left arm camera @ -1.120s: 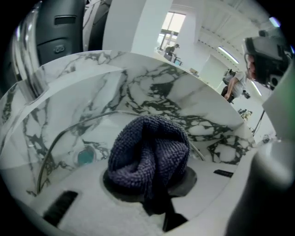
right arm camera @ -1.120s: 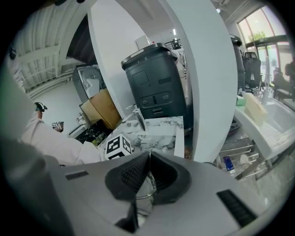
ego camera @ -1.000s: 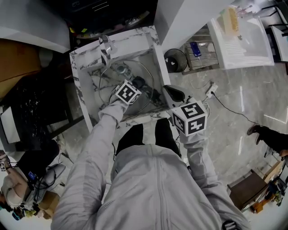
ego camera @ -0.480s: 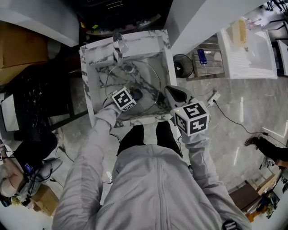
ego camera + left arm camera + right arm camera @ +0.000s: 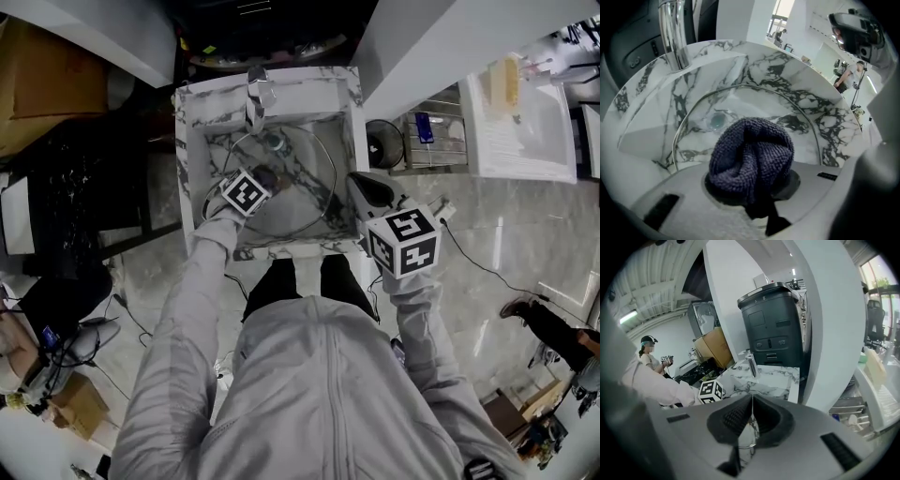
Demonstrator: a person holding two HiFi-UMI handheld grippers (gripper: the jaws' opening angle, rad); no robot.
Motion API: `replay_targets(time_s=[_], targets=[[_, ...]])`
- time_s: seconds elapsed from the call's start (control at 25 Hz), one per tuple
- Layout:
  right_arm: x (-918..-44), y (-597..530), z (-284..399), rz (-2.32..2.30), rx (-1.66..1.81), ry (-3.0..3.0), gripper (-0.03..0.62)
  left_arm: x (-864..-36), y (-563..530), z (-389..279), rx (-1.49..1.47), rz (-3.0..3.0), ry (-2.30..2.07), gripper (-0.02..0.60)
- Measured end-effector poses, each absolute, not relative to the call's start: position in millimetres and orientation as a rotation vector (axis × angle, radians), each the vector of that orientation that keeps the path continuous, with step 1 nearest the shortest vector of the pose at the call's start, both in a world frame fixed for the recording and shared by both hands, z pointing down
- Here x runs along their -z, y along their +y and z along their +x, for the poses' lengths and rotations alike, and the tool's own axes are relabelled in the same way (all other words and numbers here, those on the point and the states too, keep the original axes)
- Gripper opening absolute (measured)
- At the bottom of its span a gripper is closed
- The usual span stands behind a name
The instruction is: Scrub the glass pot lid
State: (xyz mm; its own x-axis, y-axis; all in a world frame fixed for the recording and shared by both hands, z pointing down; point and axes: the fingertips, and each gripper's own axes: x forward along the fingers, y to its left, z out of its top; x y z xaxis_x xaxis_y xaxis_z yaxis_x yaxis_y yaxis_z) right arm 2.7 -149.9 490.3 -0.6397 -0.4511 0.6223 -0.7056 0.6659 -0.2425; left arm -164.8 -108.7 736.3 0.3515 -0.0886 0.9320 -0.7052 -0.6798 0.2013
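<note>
The glass pot lid [image 5: 302, 204] with a metal rim lies tilted inside the marble sink [image 5: 272, 251]. My left gripper [image 5: 263, 180] is over the lid's left half, shut on a bunched dark blue cloth [image 5: 752, 157] that sticks out past the jaws. The left gripper view shows the lid [image 5: 740, 101] just beyond the cloth, with the drain showing through the glass. My right gripper [image 5: 355, 190] sits at the sink's right edge, jaws closed on the lid's rim [image 5: 746, 440]. A thin strip of glass shows between the pads.
A chrome faucet [image 5: 258, 94] stands at the sink's back edge. A black machine [image 5: 776, 322] rises behind the sink. A white pillar [image 5: 422, 47], a wire rack [image 5: 427, 131] and a white tub [image 5: 520, 112] are to the right. A person [image 5: 649, 352] stands far left.
The left gripper has carried the cloth leftward across the lid. The right gripper has stayed at the sink's right edge.
</note>
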Motion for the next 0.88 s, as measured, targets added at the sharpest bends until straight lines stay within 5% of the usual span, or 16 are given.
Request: replay_targets(time_s=[0.32, 0.88], targets=[[-473.3, -175.1, 44.6, 0.910, -0.566, -2.352, 0.031, -743.5, -138.4, -123.7, -1.333, 2.026, -0.865, 0.086], [-453.4, -172.8, 71.9, 0.850, -0.478, -2.370, 0.031, -705.8, -65.7, -26.3, -1.277, 2.101, -0.287, 0.084]])
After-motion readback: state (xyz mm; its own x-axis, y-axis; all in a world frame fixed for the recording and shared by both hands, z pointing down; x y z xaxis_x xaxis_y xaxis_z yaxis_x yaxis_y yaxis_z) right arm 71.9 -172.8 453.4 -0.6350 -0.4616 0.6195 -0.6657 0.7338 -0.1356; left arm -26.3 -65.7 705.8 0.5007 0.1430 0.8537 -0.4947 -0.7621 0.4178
